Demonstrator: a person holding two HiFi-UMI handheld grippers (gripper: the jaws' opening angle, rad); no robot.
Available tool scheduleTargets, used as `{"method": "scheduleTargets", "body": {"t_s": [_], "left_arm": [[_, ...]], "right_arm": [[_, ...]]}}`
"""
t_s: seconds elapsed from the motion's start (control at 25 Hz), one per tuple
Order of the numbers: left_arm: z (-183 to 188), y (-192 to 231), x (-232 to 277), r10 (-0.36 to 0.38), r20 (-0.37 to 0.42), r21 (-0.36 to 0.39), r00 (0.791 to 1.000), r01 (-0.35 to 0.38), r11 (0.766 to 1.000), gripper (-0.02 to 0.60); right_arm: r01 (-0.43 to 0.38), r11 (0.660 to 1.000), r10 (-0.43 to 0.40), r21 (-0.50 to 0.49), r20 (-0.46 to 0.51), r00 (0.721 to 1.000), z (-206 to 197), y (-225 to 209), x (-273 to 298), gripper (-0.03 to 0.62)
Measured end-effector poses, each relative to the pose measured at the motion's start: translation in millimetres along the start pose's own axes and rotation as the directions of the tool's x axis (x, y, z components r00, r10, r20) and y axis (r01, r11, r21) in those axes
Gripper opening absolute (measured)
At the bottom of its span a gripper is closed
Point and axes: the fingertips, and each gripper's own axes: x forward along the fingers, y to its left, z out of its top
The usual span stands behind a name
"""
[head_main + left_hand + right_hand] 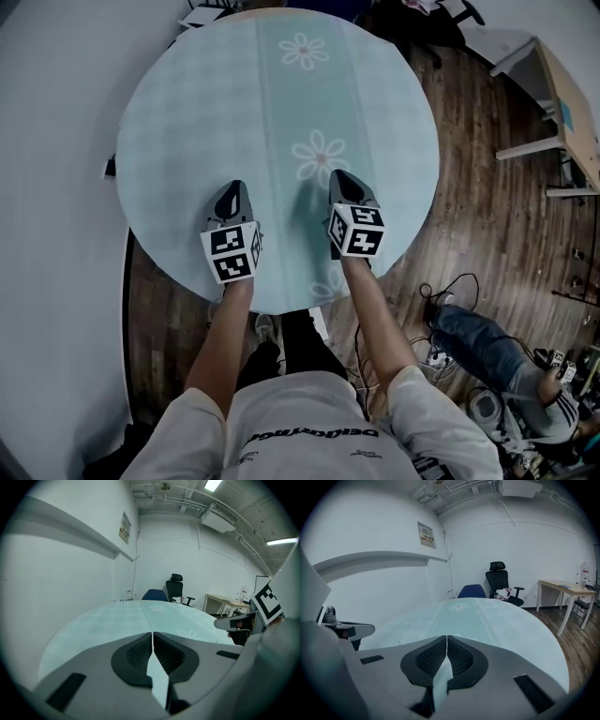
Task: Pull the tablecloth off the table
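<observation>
- Head view: the tablecloth (281, 122), pale teal with white flowers down a middle band, lies flat over the whole round table (131, 231). It reaches the rim all the way round, and nothing has been drawn off yet.
- The left tongs (235, 188) and the right tongs (339, 176) sit side by side above the near part of the cloth, either side of the flowered band. I judge they are paired like this so the cloth can be taken at two points and pulled evenly toward me.
- Left gripper view: the left tongs (152, 635) are closed, pads meeting, with nothing pinched. The pale strip below the tips is cloth lying on the table beneath.
- Right gripper view: the right tongs (446, 639) are likewise closed and empty, angled down toward the cloth.
- Both are over the cloth's surface, not at its edge. I reckon they must open and reach the near hem before any pull can start.
- Containers: I see none on the table, and nothing resting on the cloth that a pull would upset.
- Beyond the far rim stands an office chair (499, 581). A person (487, 347) sits on the wooden floor (487, 187) to my right, well apart from the table.
</observation>
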Motion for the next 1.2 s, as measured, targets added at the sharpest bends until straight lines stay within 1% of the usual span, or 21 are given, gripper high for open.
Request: {"method": "scheduleTargets", "body": {"t_s": [0.32,0.48,0.52,0.68,0.76,0.84,0.92,1.08,1.2], "left_arm": [[-16,11,45,0.000,-0.041,-0.005,0.999,-0.001,1.000,0.020],[-28,18,59,0.005,-0.079,-0.021,0.997,-0.007,1.000,0.076],[-30,19,63,0.006,-0.087,-0.022,0.996,-0.008,1.000,0.084],[-41,25,78,0.017,-0.128,-0.021,0.992,-0.019,1.000,0.153],[-47,32,86,0.027,-0.154,-0.008,0.988,-0.029,1.000,0.181],[-54,39,94,0.038,-0.180,0.005,0.983,-0.038,0.999,0.210],[-60,46,101,0.043,-0.202,0.007,0.978,-0.043,0.999,0.221],[-68,59,114,0.054,-0.233,0.016,0.971,-0.052,0.999,0.230],[-73,62,123,0.046,-0.263,0.035,0.964,-0.038,0.999,0.230]], "right_arm": [[-0.013,0.999,0.010,-0.041,-0.064,0.998,-14,-15,49,0.035],[-0.018,0.998,0.012,-0.057,-0.097,0.995,-21,-17,65,0.037],[-0.025,0.998,0.018,-0.057,-0.112,0.994,-24,-17,69,0.045],[-0.023,0.998,0.012,-0.067,-0.166,0.986,-32,-23,85,0.194],[-0.021,0.997,0.007,-0.074,-0.188,0.982,-34,-27,93,0.232],[-0.020,0.996,0.002,-0.088,-0.199,0.980,-32,-32,100,0.244],[-0.015,0.994,-0.008,-0.113,-0.204,0.979,-30,-36,107,0.259],[-0.028,0.988,-0.010,-0.154,-0.240,0.971,-35,-38,122,0.270],[-0.023,0.986,-0.022,-0.167,-0.266,0.964,-42,-46,130,0.278]]}}
